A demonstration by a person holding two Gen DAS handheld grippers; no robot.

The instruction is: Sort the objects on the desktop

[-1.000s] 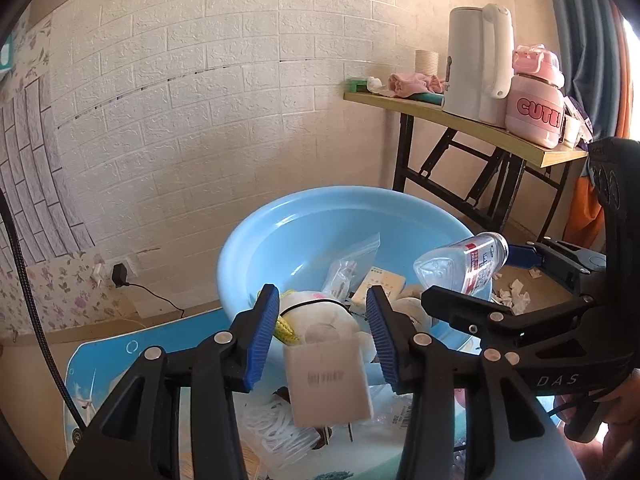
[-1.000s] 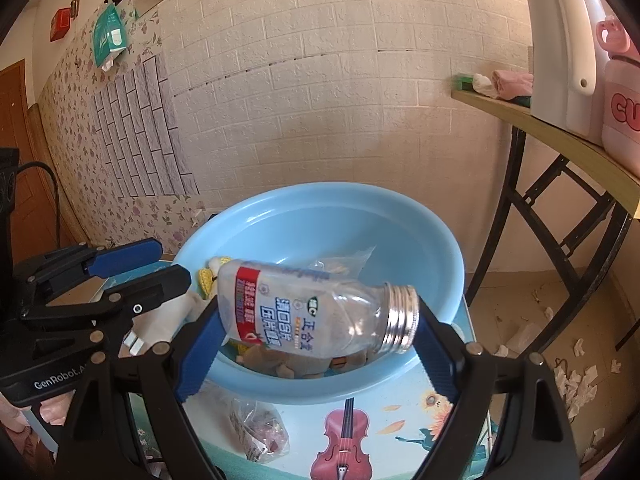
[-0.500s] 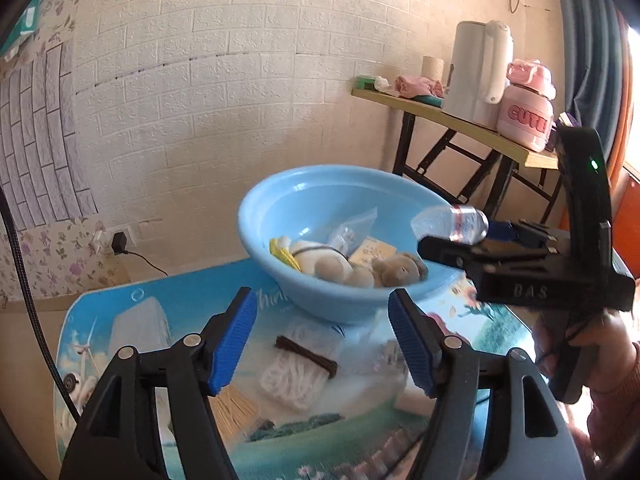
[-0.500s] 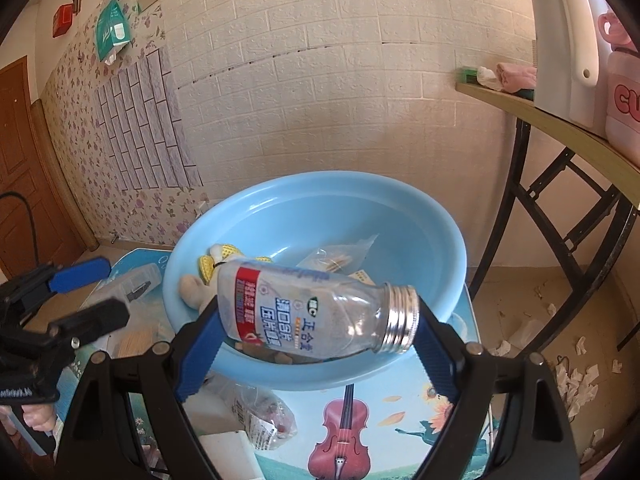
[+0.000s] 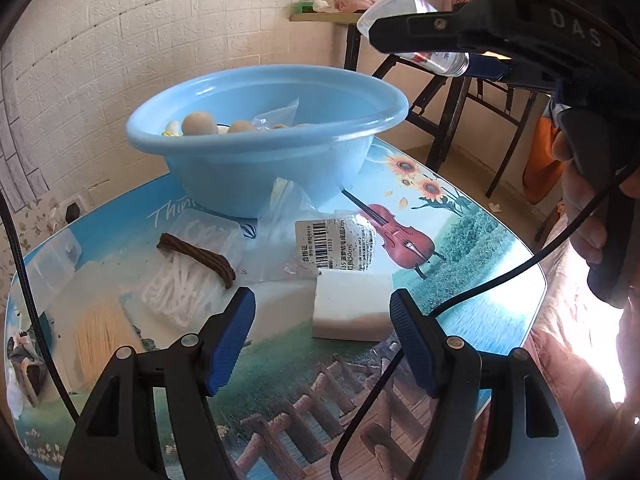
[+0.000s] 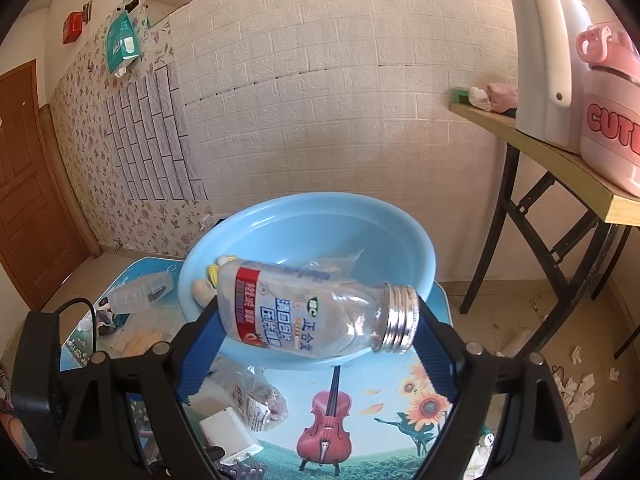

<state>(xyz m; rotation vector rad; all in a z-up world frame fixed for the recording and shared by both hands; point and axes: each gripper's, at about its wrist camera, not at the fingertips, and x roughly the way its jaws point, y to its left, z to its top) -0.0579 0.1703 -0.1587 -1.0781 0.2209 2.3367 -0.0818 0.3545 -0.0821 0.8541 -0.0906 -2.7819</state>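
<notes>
Your right tongs [image 6: 318, 320] grip the clear glass bottle [image 6: 312, 314] crosswise, its long axis lying nearly level between the blue pads with the metal screw neck toward your right, held in the air just short of the blue basin [image 6: 400, 236], which lies straight ahead and below. Your left tongs [image 5: 322, 336] hang wide and empty over the counter [image 5: 460, 280], with the white block [image 5: 350, 306] lying right between and just beyond the tips, so that hand is the nearer one for it.
</notes>
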